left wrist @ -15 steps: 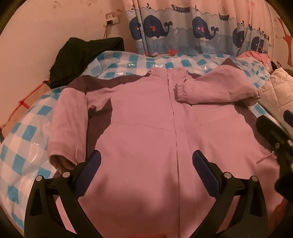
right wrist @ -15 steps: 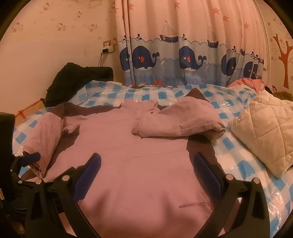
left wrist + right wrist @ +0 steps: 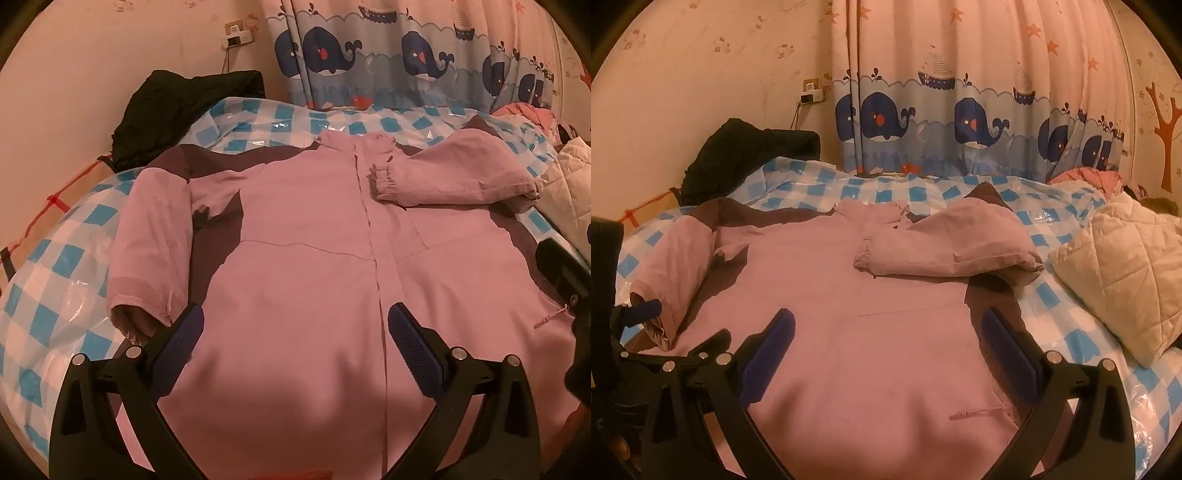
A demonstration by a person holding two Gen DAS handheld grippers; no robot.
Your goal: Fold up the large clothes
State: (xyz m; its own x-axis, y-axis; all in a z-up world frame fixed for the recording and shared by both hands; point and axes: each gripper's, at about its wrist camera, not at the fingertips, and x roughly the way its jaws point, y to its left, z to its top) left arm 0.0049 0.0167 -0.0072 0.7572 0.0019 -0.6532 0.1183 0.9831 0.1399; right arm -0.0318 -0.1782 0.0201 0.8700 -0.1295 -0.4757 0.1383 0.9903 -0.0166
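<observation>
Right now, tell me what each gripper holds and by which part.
Nothing. The left gripper and right gripper are both open above the pink jacket, gripping no part.

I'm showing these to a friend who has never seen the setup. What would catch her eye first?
Most likely the big pink jacket spread front-up across the blue checked bed cover, with one sleeve already folded over the chest and the other sleeve lying along its side. Behind the bed hangs a whale curtain. Both the left gripper and the right gripper hang open over the jacket's lower part.
</observation>
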